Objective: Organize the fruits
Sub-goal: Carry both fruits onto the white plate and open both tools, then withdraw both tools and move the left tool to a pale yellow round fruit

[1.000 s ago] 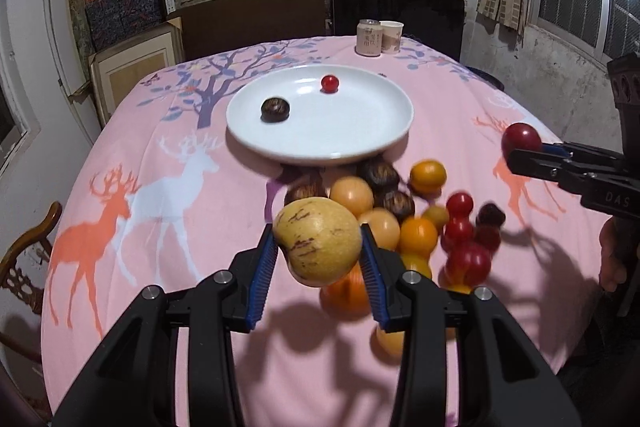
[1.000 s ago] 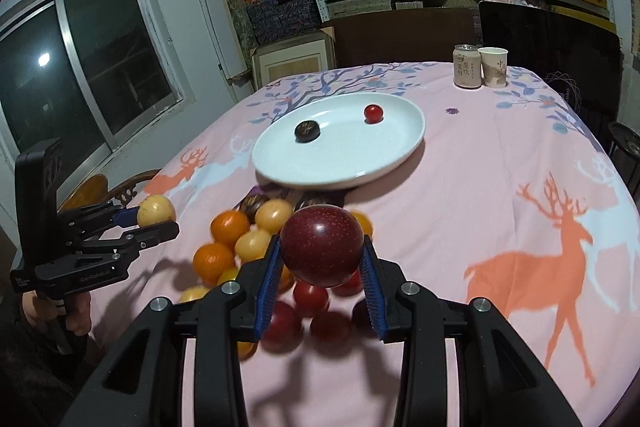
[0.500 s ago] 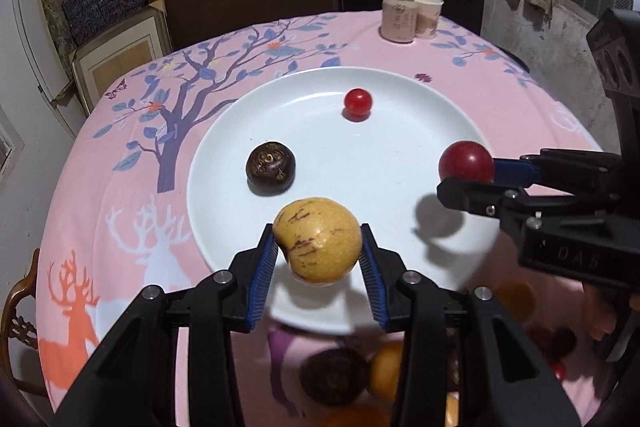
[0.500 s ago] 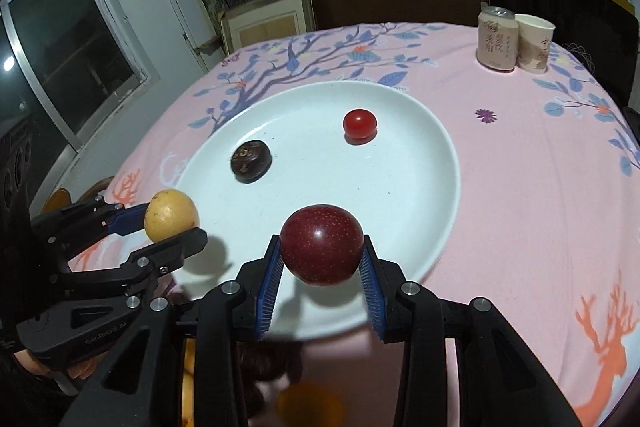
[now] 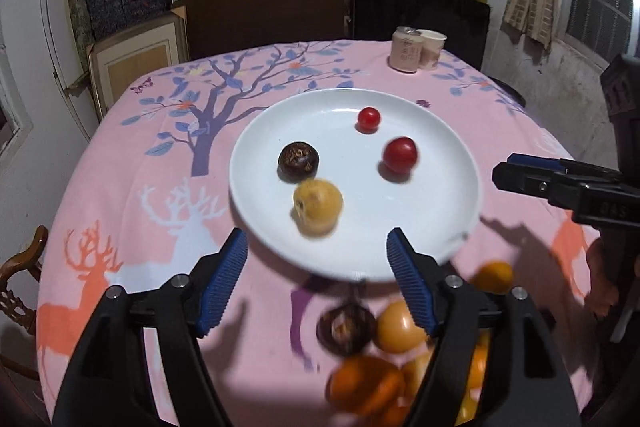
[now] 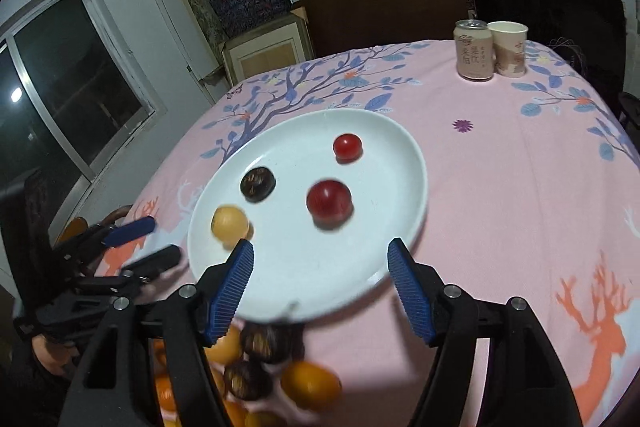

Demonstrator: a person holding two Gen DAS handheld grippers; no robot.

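- Since half a second ago both fruits have left the jaws: the yellow fruit (image 5: 318,205) and the dark red plum (image 5: 400,155) now lie on the white plate (image 5: 448,187).
- The yellow fruit sits near the plate's left front, just beside the brown fruit (image 5: 299,161); the plum lies right of centre, below the cherry tomato (image 5: 368,119).
- The left gripper (image 5: 316,279) and right gripper (image 6: 320,281) both stand spread wide, empty.
- The remaining fruit pile (image 5: 396,355) lies on the pink tablecloth (image 5: 140,155) before the plate.
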